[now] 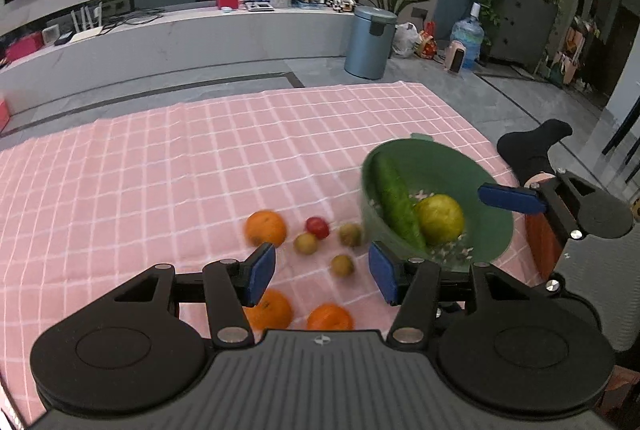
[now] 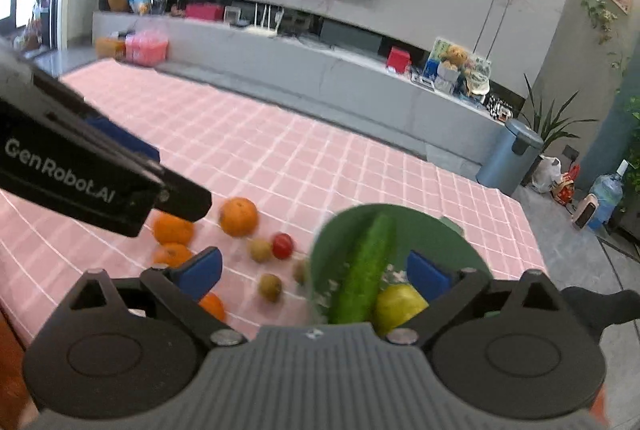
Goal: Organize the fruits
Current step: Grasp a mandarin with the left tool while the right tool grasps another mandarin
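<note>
A green bowl (image 1: 440,166) stands on the pink checked tablecloth (image 1: 200,166) and holds a cucumber (image 1: 396,202) and a yellow-green fruit (image 1: 440,218). Left of it lie three oranges (image 1: 266,228), a red tomato (image 1: 317,226) and three small brown fruits (image 1: 342,264). My left gripper (image 1: 322,272) is open and empty, above the small fruits and near oranges. My right gripper (image 2: 314,276) is open and empty, over the bowl (image 2: 448,242) beside the cucumber (image 2: 366,270). The left gripper's body (image 2: 92,174) shows in the right wrist view.
A low grey TV bench (image 1: 180,34) with clutter runs behind the table. A blue bin (image 1: 370,42) and a water bottle (image 1: 466,36) stand on the floor at the right. A black-socked foot (image 1: 532,142) is past the table's right edge.
</note>
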Action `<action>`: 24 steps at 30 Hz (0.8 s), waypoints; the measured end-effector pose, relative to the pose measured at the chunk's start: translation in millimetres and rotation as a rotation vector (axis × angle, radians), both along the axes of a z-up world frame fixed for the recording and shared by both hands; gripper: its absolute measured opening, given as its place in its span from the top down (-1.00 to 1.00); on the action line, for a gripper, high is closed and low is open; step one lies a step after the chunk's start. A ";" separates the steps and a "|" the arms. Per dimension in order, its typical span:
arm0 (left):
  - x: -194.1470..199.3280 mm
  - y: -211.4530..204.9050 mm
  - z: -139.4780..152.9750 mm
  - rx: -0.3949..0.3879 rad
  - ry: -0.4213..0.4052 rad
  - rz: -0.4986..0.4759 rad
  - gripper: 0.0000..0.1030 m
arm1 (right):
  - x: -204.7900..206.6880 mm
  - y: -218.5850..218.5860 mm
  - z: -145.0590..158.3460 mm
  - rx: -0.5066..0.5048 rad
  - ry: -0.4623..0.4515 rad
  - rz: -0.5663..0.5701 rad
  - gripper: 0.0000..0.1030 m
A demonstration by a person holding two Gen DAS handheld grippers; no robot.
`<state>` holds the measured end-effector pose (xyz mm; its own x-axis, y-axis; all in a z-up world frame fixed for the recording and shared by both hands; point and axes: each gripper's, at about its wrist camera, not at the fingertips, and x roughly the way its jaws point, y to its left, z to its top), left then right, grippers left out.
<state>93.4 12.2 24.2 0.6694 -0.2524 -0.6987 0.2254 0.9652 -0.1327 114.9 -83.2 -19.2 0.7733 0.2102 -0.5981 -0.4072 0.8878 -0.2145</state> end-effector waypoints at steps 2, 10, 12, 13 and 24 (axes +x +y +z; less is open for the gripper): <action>-4.8 11.7 -4.4 -0.019 0.002 0.007 -0.24 | -8.2 8.9 -3.7 0.038 0.010 -0.005 -0.84; -25.7 43.9 -27.1 -0.066 -0.002 0.022 -0.20 | -35.5 39.9 -24.7 0.114 0.054 0.032 -0.78; -29.0 49.6 -36.0 -0.084 0.002 0.024 -0.19 | -36.2 43.0 -32.2 0.104 0.070 0.035 -0.52; -31.0 53.0 -40.6 -0.093 0.007 0.023 -0.17 | -35.2 44.3 -36.7 0.098 0.080 0.029 -0.41; -18.4 49.9 -82.8 -0.111 0.061 0.025 -0.01 | -20.1 37.6 -70.1 0.110 0.173 0.009 0.00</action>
<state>75.0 62.2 -58.5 0.6339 -0.3143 -0.7067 0.1895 0.9490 -0.2521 94.8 -45.6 -89.3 0.6589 0.2874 -0.6952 -0.4373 0.8983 -0.0430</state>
